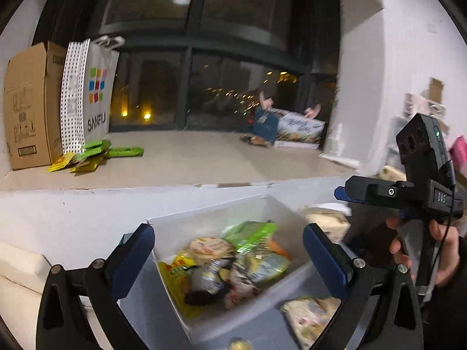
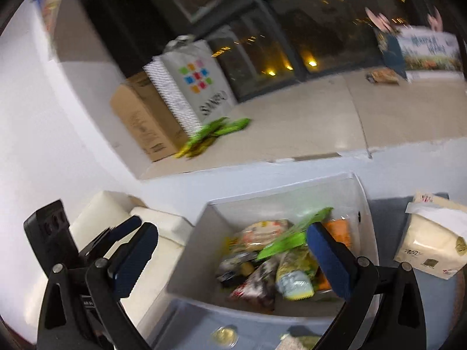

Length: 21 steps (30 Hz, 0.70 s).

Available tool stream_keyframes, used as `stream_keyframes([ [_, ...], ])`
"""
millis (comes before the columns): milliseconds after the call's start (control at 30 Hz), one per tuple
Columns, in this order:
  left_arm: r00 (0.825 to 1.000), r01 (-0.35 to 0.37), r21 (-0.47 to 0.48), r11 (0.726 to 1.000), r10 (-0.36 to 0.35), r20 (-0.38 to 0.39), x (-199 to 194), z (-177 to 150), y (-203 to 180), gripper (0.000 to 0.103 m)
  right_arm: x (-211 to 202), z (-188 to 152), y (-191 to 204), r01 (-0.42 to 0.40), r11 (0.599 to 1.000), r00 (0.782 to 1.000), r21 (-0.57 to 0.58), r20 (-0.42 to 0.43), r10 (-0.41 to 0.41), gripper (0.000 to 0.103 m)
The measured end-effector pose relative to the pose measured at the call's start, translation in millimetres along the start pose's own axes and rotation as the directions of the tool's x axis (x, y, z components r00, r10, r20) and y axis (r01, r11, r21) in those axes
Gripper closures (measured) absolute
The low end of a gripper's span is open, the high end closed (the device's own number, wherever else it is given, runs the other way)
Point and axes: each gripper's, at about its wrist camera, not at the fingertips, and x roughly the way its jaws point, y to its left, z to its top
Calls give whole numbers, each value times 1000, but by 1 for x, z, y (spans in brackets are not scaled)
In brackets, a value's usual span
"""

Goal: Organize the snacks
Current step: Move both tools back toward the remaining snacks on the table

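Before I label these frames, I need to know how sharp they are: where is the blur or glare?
Left wrist view: snack packets in the white open box smear slightly; the ceiling light glares in the dark window. Right wrist view: blur is stronger, streaking the green snack packets on the ledge; fisheye bends both ledges.

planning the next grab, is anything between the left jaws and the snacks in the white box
Nothing visible blocks it. The left gripper hangs open above the open-topped white box, with the snack packets exposed below. The right gripper is off to the side.
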Motion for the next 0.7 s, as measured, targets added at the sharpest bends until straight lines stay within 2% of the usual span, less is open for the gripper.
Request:
stream_keyframes([
  [100, 999, 14, 12, 1000, -15, 30, -37, -5, -16, 0, -37, -13, 20, -24, 998, 998, -56, 48, 26, 0],
  [200, 999, 26, 19, 999, -27, 42, -67, -17, -30, 0, -80, -33, 37, -8, 994, 995, -110, 100, 19, 0],
  [267, 999, 26, 21, 999, -27, 44, -85, -28, -38, 0, -111, -51, 47, 42, 989, 989, -145, 148, -20, 0],
  [367, 1000, -14, 22, 1000, 13, 20, -104, -52, -47, 0, -149, -82, 56, 130, 975, 978, -180, 187, -96, 0],
  [433, 1000, -12, -9, 1000, 12, -3, -117, -73, -49, 0, -168, -101, 59, 181, 965, 968, -190, 206, -141, 0],
  [500, 1000, 9, -59, 998, -10, -22, -126, -92, -48, 0, -189, -127, 60, 229, 955, 955, -186, 230, -184, 0],
  [567, 999, 21, -94, 995, -24, -37, -133, -109, -47, 0, -203, -149, 58, 243, 955, 951, -171, 234, -200, 0],
  [633, 998, 3, -98, 995, -9, -64, -136, -126, -49, 0, -215, -172, 51, 268, 956, 940, -120, 249, -232, 0],
  [700, 997, -17, -97, 995, 9, -82, -137, -135, -51, 0, -220, -188, 41, 251, 966, 945, -62, 229, -231, 0],
])
